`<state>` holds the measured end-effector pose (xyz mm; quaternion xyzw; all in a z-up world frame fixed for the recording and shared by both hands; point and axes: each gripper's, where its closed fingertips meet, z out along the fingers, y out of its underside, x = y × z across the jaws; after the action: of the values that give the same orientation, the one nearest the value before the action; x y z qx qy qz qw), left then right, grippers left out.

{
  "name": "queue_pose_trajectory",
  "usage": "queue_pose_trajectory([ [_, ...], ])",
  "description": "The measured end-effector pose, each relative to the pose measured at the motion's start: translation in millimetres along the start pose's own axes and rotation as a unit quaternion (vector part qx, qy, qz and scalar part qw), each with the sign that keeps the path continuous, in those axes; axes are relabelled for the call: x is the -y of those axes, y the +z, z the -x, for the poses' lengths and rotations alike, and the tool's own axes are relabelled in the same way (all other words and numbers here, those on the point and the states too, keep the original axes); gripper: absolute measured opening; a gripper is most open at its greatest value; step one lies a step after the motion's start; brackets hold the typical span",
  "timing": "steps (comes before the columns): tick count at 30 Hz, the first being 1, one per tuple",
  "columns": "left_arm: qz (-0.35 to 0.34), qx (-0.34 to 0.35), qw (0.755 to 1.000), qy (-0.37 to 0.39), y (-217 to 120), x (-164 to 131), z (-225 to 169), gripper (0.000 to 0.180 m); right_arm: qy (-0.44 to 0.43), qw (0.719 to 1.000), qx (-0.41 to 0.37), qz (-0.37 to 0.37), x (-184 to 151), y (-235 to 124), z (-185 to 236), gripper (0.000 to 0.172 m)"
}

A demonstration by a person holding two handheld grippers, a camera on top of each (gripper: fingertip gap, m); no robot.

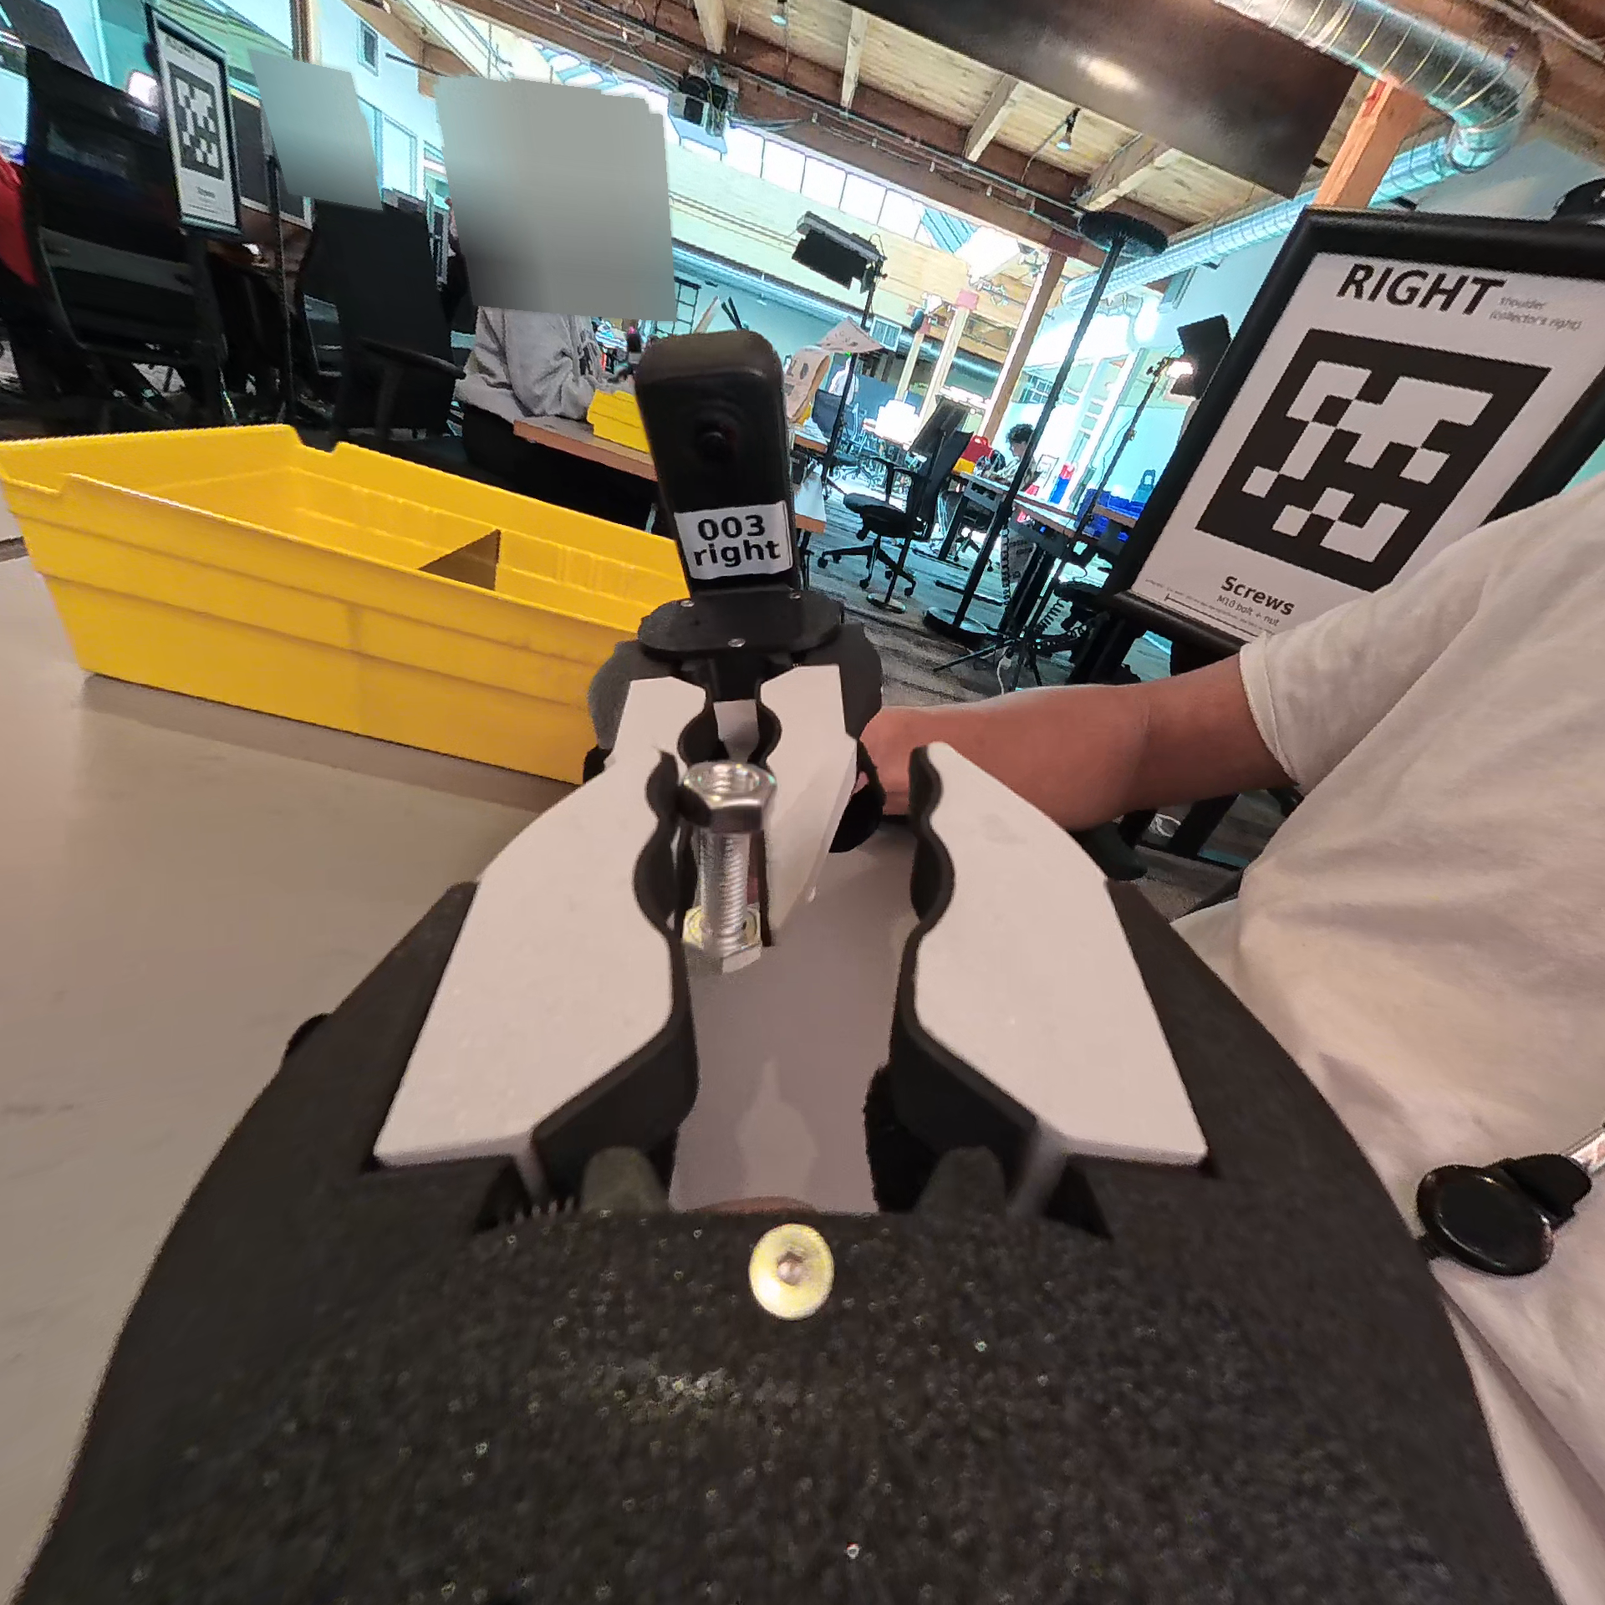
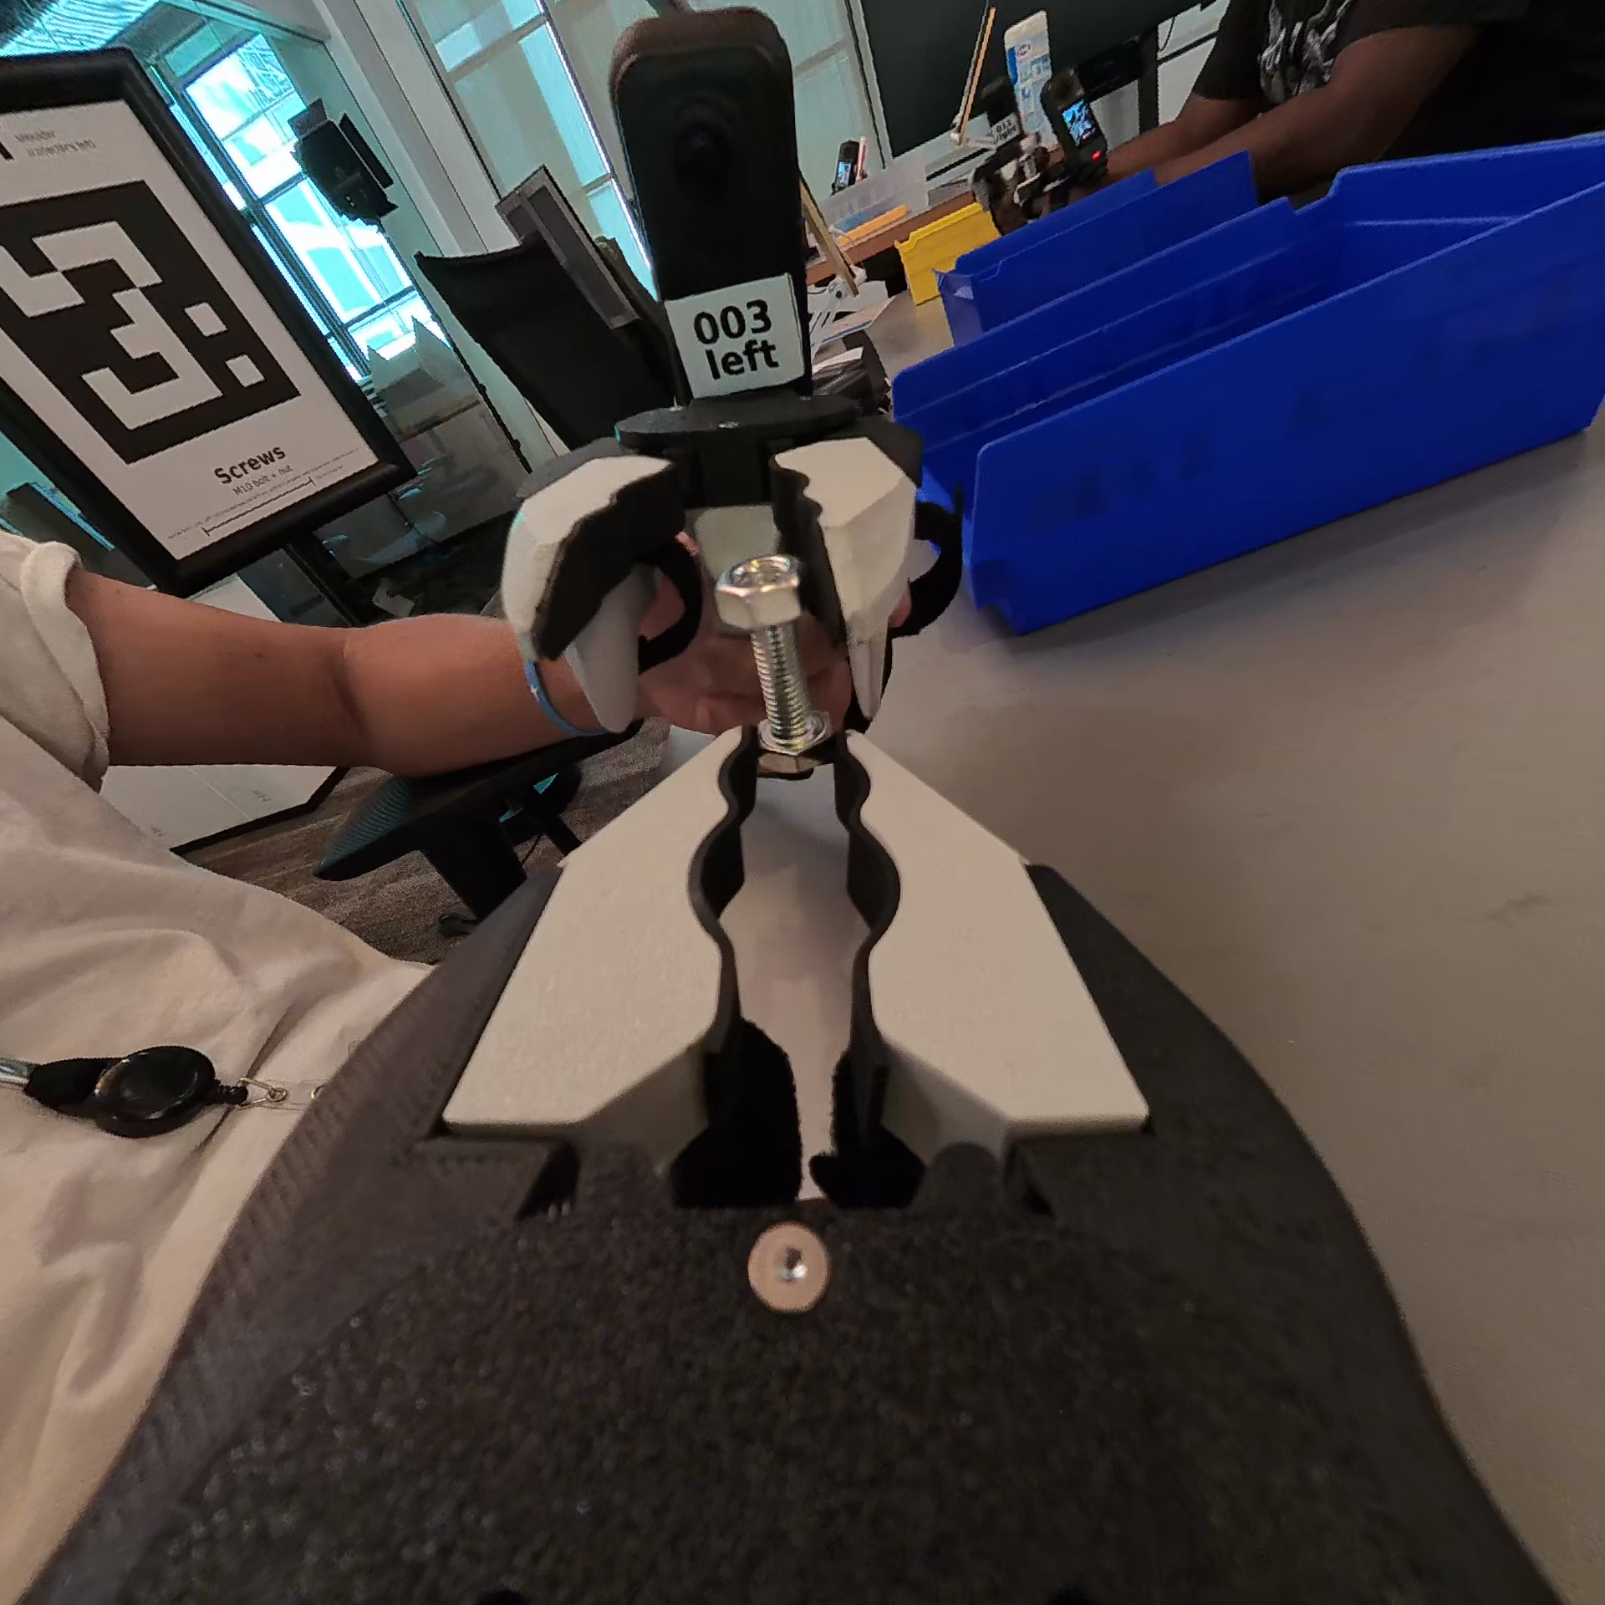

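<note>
Right gripper [image 2: 795, 754] is clamped on the lower end of an upright silver hex bolt [image 2: 782, 669]. Left gripper [image 1: 795, 769] stands apart around its top. Marker board [image 1: 1355, 434] and camera label [image 1: 736, 540] carry print. The clamped end is half hidden.

The grey table [image 2: 1259, 868] lies bare right of both grippers. A blue bin [image 2: 1303, 417] and a yellow bin [image 1: 304, 591] wall its far side.

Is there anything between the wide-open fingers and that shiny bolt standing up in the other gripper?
Nothing visible. The silver threaded bolt stands between the left gripper fingers, its nut beside one, held below by the right gripper.
</note>
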<state>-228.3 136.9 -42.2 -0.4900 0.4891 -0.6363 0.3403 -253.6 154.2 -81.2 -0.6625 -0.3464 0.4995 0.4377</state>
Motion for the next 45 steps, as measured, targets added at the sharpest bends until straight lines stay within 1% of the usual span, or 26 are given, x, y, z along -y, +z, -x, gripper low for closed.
queue_pose_trajectory([
  [16, 0.004, 0.025, 1.0, 0.007, -6.3, 0.0, 9.1, 0.034, 0.0, 1.0, -0.005, -0.002, 0.8, -5.5, -2.1, 0.017],
  [20, -0.001, 0.033, 0.999, 0.012, -6.4, 1.7, 10.9, 0.035, 0.001, 1.0, -0.006, 0.0, -0.5, -5.0, -2.2, 0.017],
  [23, 0.0, 0.047, 0.999, 0.02, -6.3, 1.2, 14.0, 0.034, 0.001, 1.0, -0.005, 0.001, -0.5, -4.3, -1.4, 0.017],
  [28, 0.004, 0.072, 0.996, 0.048, -8.1, 2.0, 17.6, 0.019, 0.001, 1.0, -0.005, -0.001, 0.0, -5.3, -1.7, 0.017],
  [34, 0.009, 0.09, 0.994, 0.068, -9.2, 2.9, 19.4, 0.019, -0.003, 1.0, -0.013, -0.004, 1.4, -6.3, -3.5, 0.017],
  [37, 0.005, 0.113, 0.991, 0.074, -10.9, 6.9, 23.0, 0.019, -0.014, 0.999, -0.031, -0.014, 6.3, -8.9, -7.5, 0.017],
  [41, -0.005, 0.155, 0.987, 0.051, -14.4, 10.7, 33.8, 0.019, -0.039, 0.996, -0.082, -0.024, 11.8, -12.1, -18.0, 0.017],
  [45, -0.029, 0.202, 0.979, 0.004, -17.9, 13.0, 47.7, 0.019, -0.107, 0.978, -0.176, -0.021, 17.3, -16.4, -31.9, 0.017],
])
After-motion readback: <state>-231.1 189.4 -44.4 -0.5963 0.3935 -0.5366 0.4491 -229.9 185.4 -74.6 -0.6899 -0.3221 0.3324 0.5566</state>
